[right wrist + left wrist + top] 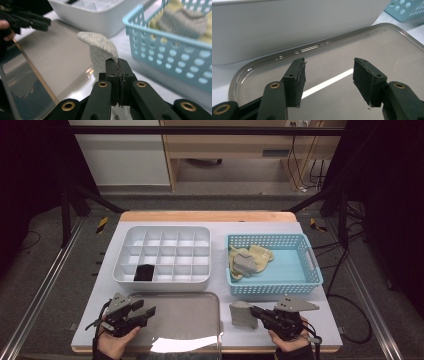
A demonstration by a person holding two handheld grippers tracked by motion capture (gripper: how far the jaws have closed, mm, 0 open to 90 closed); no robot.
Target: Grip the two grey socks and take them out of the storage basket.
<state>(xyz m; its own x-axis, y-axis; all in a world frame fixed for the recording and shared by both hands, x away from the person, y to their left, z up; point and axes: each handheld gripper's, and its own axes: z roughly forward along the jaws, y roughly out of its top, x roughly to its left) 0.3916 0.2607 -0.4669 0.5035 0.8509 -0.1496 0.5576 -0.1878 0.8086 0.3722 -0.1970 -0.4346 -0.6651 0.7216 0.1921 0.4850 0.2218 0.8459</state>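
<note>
A grey sock (243,314) (101,51) hangs from my right gripper (255,310) (119,65), whose jaws are shut on its edge, just in front of the blue basket (300,287) (140,30). The basket holds yellow socks (260,254) and another grey sock (245,263) (182,21). My left gripper (148,314) (328,80) stands open over the left part of the glossy grey tray (190,320) (352,47) (52,55), nothing between its jaws. A white divided organiser (165,254) (287,22) (100,17) sits behind the tray, with a black item (144,272) in one front cell.
The white table surface (320,315) ends close behind my hands. Beyond the table's far edge are a dark floor, metal frame legs and cables (305,160).
</note>
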